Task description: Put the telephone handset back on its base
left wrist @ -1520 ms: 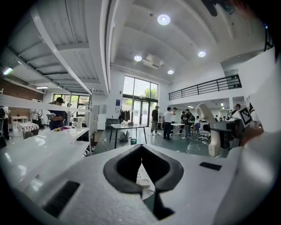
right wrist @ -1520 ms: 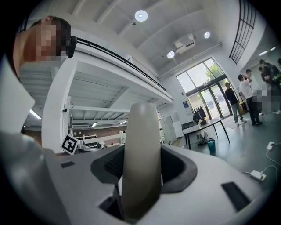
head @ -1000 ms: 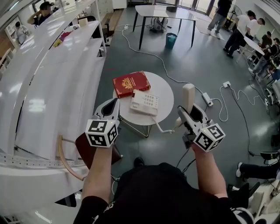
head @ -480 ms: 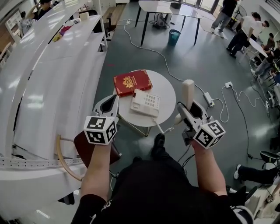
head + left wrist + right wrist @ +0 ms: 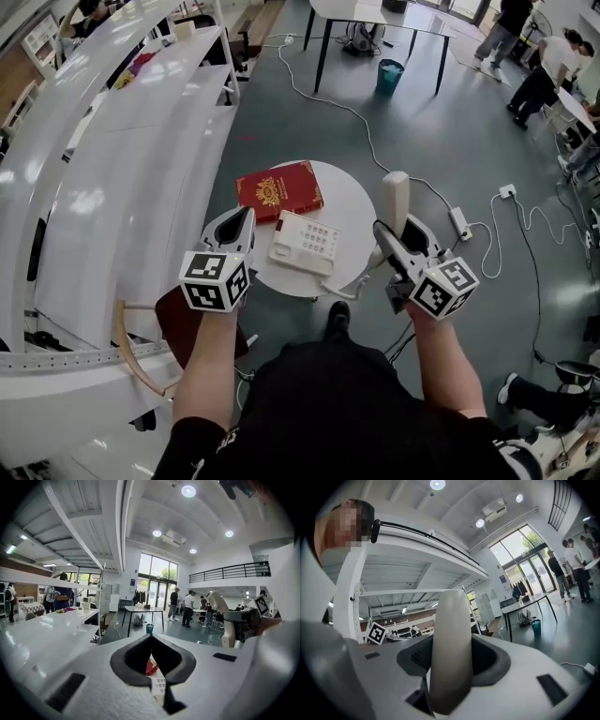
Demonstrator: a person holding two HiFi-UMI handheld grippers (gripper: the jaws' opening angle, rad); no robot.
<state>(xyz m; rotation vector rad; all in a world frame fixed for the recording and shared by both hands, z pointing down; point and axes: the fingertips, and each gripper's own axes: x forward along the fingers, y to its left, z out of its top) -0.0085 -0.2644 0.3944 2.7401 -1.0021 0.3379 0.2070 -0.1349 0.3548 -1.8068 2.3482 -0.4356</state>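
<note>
Right now I hold the handset (image 5: 396, 195) upright, clamped in my right gripper (image 5: 402, 235) by the surface's (image 5: 354, 199) right edge, apart from the base (image 5: 305, 243), my left gripper (image 5: 240, 228) closed on nothing, so next I'd likely swing it over and lay it flat in the cradle.
</note>
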